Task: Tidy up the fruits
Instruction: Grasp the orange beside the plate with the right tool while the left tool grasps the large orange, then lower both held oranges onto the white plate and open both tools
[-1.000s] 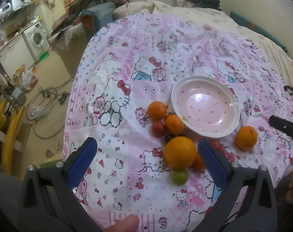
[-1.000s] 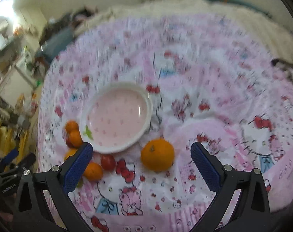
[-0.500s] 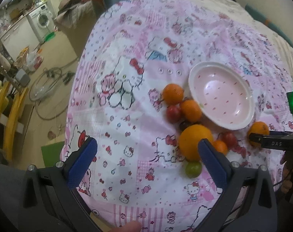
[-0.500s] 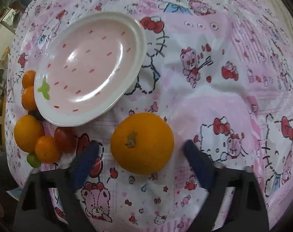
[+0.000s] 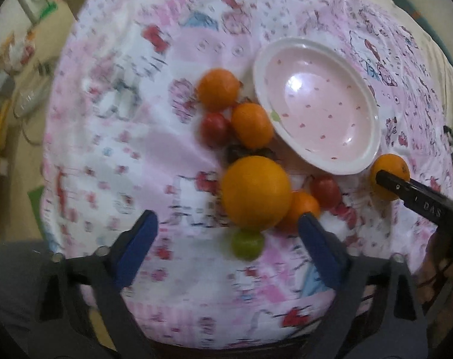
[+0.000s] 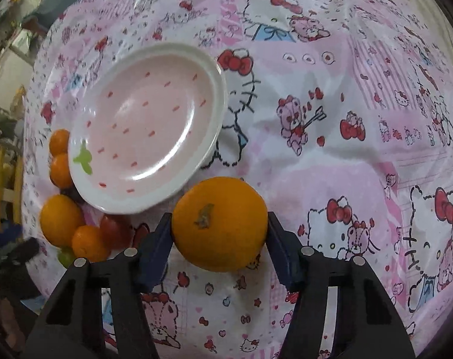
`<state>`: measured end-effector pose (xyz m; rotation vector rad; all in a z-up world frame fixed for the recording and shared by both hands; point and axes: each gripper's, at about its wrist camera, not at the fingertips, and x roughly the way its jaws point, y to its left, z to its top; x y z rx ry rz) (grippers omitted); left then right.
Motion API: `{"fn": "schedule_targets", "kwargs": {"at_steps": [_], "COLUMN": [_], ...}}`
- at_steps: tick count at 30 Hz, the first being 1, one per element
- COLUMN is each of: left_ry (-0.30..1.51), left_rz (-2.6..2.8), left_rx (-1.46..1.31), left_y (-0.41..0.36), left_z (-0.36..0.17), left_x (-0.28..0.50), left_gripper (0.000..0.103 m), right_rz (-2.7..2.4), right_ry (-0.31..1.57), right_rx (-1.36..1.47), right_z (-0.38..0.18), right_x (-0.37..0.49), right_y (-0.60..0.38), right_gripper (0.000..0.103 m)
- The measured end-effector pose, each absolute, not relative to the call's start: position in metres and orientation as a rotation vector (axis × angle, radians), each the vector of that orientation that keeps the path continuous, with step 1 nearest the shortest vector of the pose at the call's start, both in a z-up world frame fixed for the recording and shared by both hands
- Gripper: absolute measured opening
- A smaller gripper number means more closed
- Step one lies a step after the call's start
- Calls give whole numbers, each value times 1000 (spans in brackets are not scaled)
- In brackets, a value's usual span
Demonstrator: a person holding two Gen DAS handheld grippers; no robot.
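Observation:
A pink strawberry-print plate [image 5: 257, 68] [image 6: 217, 89] lies on the cartoon-cat cloth. My right gripper [image 6: 218, 233] points down, its jaws closing, and both blue pads touch the sides of a lone orange [image 6: 220, 227] [image 5: 389, 167] beside the plate. My left gripper [image 5: 227, 220] hovers over a fruit cluster, open, its jaws closing. A big orange [image 5: 256, 191] sits just past its fingertips and a small green fruit [image 5: 247, 243] lies between them, untouched. Around these are smaller oranges [image 5: 251, 124], red tomatoes [image 5: 214, 128] and a dark fruit [image 5: 241, 151].
The pink patterned cloth [image 6: 331, 164] covers a bed and stretches bare to the right of the plate. Its left edge drops to a floor with cables [image 5: 28, 98]. The right gripper's black finger [image 5: 418, 197] reaches in at the left wrist view's right side.
Both grippers have sunk toward the cloth and tipped downward. The right jaws have come in from wide open onto the lone orange. The left jaws have narrowed a little above the cluster.

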<state>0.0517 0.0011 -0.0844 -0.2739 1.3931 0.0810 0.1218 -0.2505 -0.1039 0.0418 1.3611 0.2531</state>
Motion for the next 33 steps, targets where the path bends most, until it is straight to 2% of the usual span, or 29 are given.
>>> {"fn": "schedule_targets", "kwargs": {"at_steps": [2,7,9,12,18,26,33], "left_ry": [1415,1455,1466,1467,1460,1348,1303], "left_rz": [86,107,126,129,122,67,68], "left_rx": [-292,-307,-300,-297,-247,-205,-168], "left_y": [-6,-17,-17,-19,-25,-6,11], "left_z": [-92,-107,-112,-113,-97,-47,-40], "left_x": [60,75,78,77,74,87,120], "left_gripper": [87,77,59,54,51,51,51], "right_rz": [261,293,302,309,331,379,414], "right_ry": [1347,1321,1314,1309,1299,1260,1234], "right_rx": [65,104,109,126,143,113,76], "right_z": [-98,-89,-85,-80,-75,-60,-58], "right_x": [124,122,121,122,123,123,155], "right_y": [-254,-258,-257,-259,-258,-244,-217], "right_gripper": [62,62,62,62,62,62,62]}}
